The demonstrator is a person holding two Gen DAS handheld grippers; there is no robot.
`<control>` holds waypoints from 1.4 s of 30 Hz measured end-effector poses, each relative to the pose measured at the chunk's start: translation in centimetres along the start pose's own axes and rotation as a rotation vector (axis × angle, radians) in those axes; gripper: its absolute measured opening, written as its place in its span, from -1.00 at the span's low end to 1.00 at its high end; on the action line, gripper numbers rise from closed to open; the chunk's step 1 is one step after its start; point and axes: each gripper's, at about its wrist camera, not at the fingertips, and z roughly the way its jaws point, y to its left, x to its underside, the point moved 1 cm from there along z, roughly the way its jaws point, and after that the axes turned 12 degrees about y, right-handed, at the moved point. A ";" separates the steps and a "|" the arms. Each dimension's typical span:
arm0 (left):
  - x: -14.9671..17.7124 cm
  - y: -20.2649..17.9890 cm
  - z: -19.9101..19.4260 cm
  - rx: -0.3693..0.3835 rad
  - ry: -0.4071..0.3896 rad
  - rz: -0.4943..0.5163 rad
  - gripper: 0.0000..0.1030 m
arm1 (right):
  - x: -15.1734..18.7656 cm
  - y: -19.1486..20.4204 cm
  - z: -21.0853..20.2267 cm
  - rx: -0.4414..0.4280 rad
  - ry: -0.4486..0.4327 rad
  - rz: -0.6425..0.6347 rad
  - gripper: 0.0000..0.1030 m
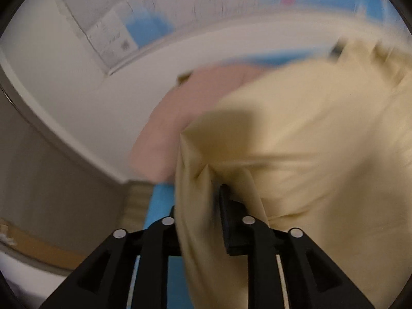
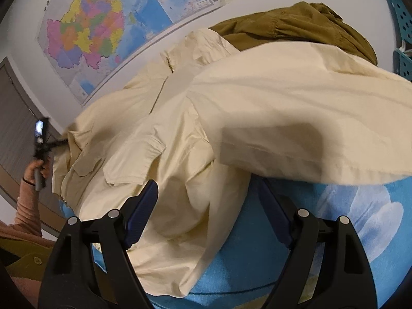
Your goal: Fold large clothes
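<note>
Left tool (image 1: 206,206) clenched on a bunched edge of the cream garment (image 2: 180,128), cloth pinched between its pads and trailing down past them; left view badly blurred. Right tool (image 2: 208,213) released, jaws wide apart, hovering over the garment's lower folds. Garment sprawled across the blue cloud-print surface (image 2: 360,219), long axis running from the lifted left corner by the hand (image 2: 38,167) toward the far right, one broad flap raised over the blue. Olive garment (image 2: 296,25) heaped behind, touching the cream one. Bare blue free at near right; wall with map (image 2: 90,31) close behind.
</note>
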 end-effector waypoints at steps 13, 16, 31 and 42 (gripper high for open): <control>7.4 3.6 -7.8 0.456 -0.253 -0.033 0.39 | 2.3 1.6 0.4 -0.060 0.021 -0.007 0.71; 8.8 1.4 -9.3 0.506 -0.289 0.052 0.42 | 2.8 2.2 0.5 -0.096 0.038 -0.012 0.70; 11.0 -4.6 -7.4 0.643 -0.211 0.174 0.44 | 2.4 4.7 -3.6 -0.065 -0.009 -0.074 -0.76; 11.6 -6.3 -8.2 0.590 -0.224 0.276 0.53 | 2.8 1.4 -4.2 0.134 0.045 0.034 -0.35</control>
